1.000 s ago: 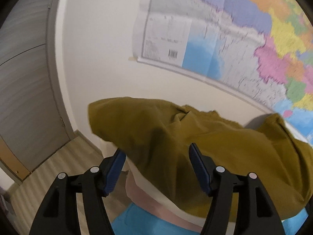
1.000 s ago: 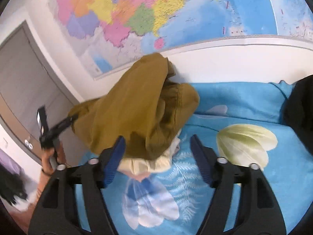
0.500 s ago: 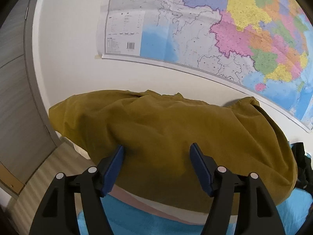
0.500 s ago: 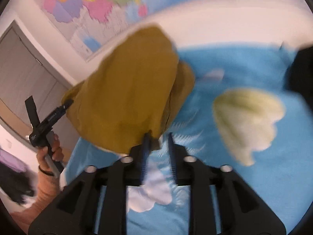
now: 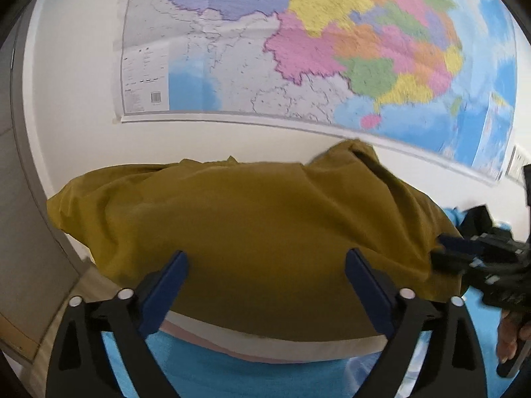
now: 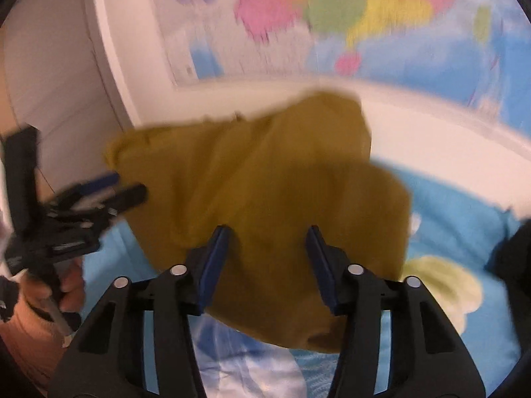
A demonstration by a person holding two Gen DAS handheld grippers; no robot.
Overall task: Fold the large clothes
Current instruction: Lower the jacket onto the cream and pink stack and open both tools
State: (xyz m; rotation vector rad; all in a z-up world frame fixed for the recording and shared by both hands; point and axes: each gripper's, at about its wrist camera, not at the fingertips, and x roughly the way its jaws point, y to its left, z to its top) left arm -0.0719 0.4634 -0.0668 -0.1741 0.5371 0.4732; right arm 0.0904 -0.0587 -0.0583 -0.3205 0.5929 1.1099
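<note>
A mustard-yellow garment lies bunched on a pile at the head of the bed, against the wall; it also shows in the right wrist view. My left gripper is open, its blue pads spread in front of the near edge of the garment, holding nothing. My right gripper is partly open, its pads over the garment's lower part, with cloth behind the gap. The right gripper also shows at the right edge of the left wrist view, at the garment's corner. The left gripper shows at the left of the right wrist view.
A blue floral bedsheet covers the bed. A cream and pink layer lies under the garment. A large coloured map hangs on the white wall. A dark item lies at the right. A grey door stands left.
My right gripper closed half a second ago and has now opened partway, swinging left toward the garment. My left gripper stayed open and turned right along the garment's edge.
</note>
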